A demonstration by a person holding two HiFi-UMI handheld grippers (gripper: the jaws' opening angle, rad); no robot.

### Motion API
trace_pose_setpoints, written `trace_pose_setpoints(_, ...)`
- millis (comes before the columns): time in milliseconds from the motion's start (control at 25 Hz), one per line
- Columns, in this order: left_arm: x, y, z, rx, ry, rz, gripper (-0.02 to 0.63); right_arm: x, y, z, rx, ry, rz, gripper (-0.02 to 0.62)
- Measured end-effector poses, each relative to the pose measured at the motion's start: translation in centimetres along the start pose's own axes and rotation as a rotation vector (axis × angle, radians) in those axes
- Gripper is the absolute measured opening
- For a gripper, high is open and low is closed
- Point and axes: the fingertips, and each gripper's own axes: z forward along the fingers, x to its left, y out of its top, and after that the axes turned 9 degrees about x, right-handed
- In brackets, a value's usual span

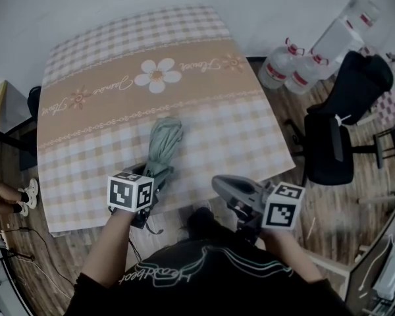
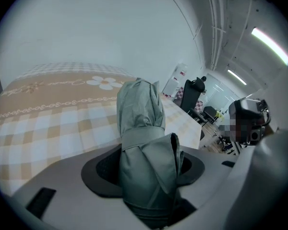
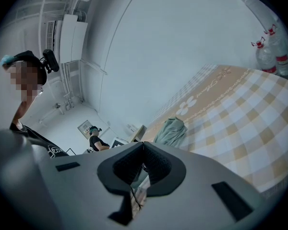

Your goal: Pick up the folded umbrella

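One-handed work from here on. Clamped across the folded umbrella point(image 2: 140, 107) with the left gripper point(image 2: 149, 176): spread wide, yet pressing on both flanks of the grey-green bundle, just behind its wrap strap point(image 2: 143, 137). Pointing straight out ahead of that claw and away from the person, long axis in line with the claw's own direction, far end over the checked tablecloth point(image 1: 204, 78) toward its flower band. Cannot tell whether lifted fully clear of the cloth or brushing it at the tip. Gripped near the close end, so probably nose-heavy: lift straight up and expect some droop forward of the pads. Off to the right of the load and well apart from it, the right gripper point(image 3: 143, 163): pads closed together on nothing, aimed across the table with the umbrella out ahead. No call to bring that one in; nearer by far, and in full hold, the left.
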Motion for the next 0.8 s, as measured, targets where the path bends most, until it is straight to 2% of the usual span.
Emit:
trace_pose_setpoints(200,-2.8,0.0,-3.8,-0.088,-0.061,0.007,0.25,2.0,-1.0,0.0,-0.005,0.009,-0.023,0.011)
trace_pose_setpoints(440,-6.0,-0.5,-9.5,-0.187,-0.089,0.041,0.25,4.8,-1.8,-0.1,-0.017,0.021,-0.071,0.011)
trace_pose_setpoints(640,-8.2,-1.3,-13.9,-0.262,-0.153,0.016,0.25,7.2,-2.6,-0.4,-0.019,0.029,-0.11,0.011)
trace_pose_setpoints(800,-9.6,-1.7,-17.5,-0.332,-0.163,0.04,0.25,9.3,-3.0,-0.5,-0.024,0.041,-0.146,0.011)
